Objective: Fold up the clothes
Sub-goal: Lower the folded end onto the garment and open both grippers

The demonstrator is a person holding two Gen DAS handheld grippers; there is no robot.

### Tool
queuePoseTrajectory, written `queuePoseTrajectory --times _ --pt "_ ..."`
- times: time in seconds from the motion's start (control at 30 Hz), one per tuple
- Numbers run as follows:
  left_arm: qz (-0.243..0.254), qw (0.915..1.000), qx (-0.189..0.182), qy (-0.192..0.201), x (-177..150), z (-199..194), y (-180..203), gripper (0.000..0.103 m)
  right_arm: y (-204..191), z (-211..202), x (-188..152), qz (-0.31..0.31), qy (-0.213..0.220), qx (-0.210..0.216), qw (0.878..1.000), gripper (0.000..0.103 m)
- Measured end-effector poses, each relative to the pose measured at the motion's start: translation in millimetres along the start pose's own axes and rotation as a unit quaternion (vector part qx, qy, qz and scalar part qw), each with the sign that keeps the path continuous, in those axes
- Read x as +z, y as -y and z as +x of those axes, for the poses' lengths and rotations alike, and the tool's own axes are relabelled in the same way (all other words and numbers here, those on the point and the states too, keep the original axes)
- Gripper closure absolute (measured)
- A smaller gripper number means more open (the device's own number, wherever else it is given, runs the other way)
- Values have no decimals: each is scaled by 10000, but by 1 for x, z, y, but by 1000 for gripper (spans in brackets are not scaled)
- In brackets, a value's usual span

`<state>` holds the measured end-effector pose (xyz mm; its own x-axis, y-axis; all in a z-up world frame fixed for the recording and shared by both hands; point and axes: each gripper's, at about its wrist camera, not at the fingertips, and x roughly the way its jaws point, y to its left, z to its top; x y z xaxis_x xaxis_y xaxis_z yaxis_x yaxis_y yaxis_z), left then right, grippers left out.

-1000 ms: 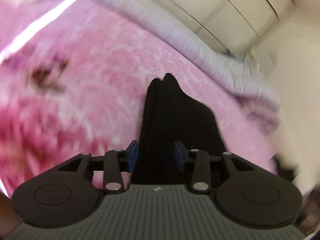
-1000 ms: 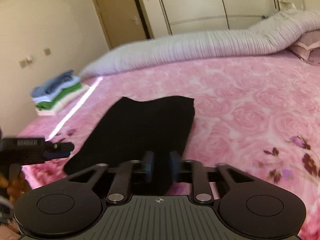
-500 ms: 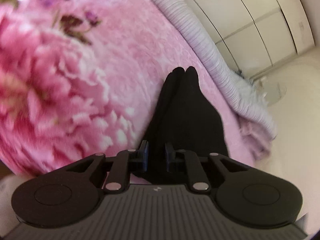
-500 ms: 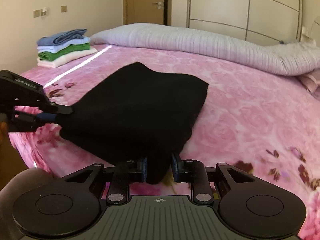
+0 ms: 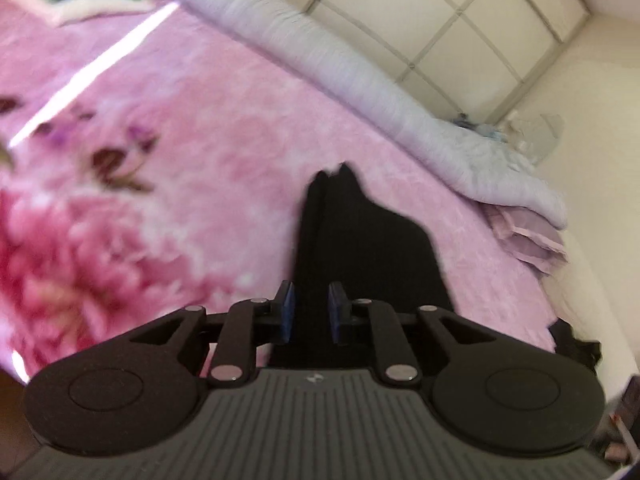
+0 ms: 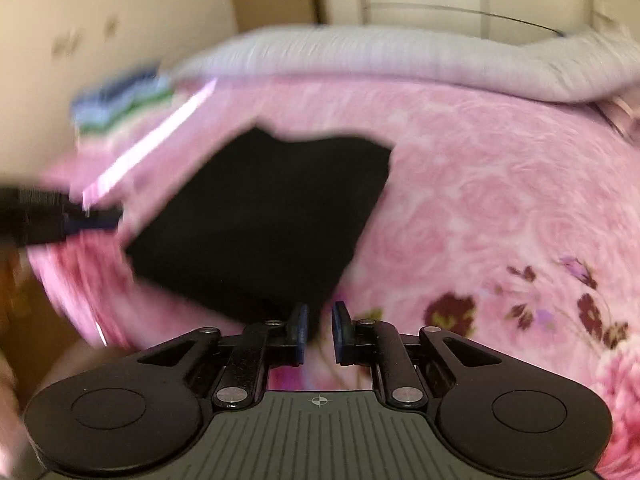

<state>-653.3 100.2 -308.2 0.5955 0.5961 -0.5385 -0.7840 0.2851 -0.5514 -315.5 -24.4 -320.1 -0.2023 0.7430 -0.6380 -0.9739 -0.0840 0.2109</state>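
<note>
The left gripper has its pads slightly apart around the black garment, though whether they pinch it cannot be told. The right gripper stands narrowly open, its pads flanking the cloth's near corner without visibly clamping it. The garment lies folded on the pink bedspread, stretching toward 12 o'clock. The folded pile sits at 10 o'clock. A loose grip could let layers slide apart.

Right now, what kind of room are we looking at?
Most likely a bedroom: a bed with a pink floral bedspread, a long grey bolster along its far edge, and a panelled wardrobe behind.
</note>
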Motion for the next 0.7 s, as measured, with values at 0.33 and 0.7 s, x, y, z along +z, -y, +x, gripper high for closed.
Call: queuePoseTrajectory --times 0.33,0.7 --pt "1403 9865 583 -610 -32 64 33 97 -19 42 9 170 128 -241 9995 90" --pt "1401 9860 753 -510 -32 50 40 100 -37 43 10 -74 -251 -800 9965 90"
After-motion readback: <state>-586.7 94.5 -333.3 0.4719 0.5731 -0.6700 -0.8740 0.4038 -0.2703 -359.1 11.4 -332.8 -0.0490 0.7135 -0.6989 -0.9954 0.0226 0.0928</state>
